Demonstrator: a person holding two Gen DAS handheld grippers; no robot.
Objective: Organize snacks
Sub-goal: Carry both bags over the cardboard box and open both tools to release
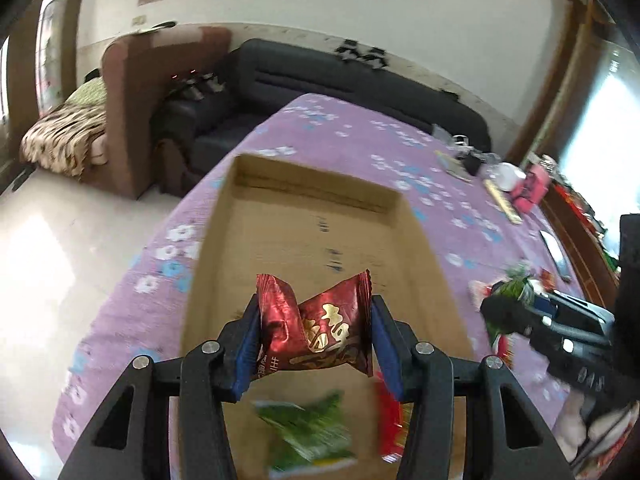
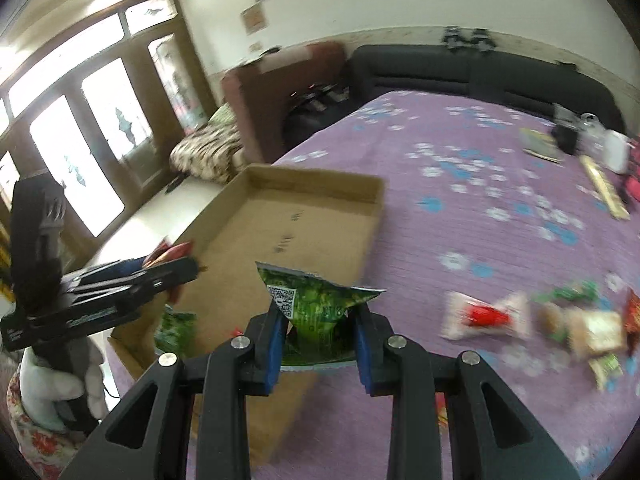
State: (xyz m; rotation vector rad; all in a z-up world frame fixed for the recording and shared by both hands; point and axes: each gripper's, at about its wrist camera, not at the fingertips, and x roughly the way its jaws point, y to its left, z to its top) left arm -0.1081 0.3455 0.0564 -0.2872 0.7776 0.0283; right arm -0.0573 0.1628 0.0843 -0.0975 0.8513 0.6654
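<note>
Carrying two packets over to the cardboard box [image 1: 304, 216] at once, so mid-delivery on the sorting job. Left tongs [image 1: 314, 332] clenched on a dark red snack packet [image 1: 316, 328], hanging right above the near half of the box. Right tongs [image 2: 316, 328] clamped on a green packet [image 2: 320, 308] with a QR code, sitting over the purple flowered tablecloth [image 2: 460, 240] just off the box's near edge, box at about 11 o'clock from there.

Already inside at the near end: a green snack bag [image 1: 308, 432] and something red [image 1: 390, 420] at 5 o'clock, half behind the left finger. Far end of the box bare.

Next up, probably: let the red one go where it hangs, slide the green one in toward 11 o'clock before releasing, keeping clear of the other tool.

Leftover pile of snacks [image 2: 540, 324] at 3 o'clock on the worktop, too smeared to count. Clutter [image 2: 580, 152] along the far edge at 1 o'clock equally mushy. Printing on the box floor unreadable. Gloved hand [image 2: 60, 380] at 8 o'clock, mostly cut off.
</note>
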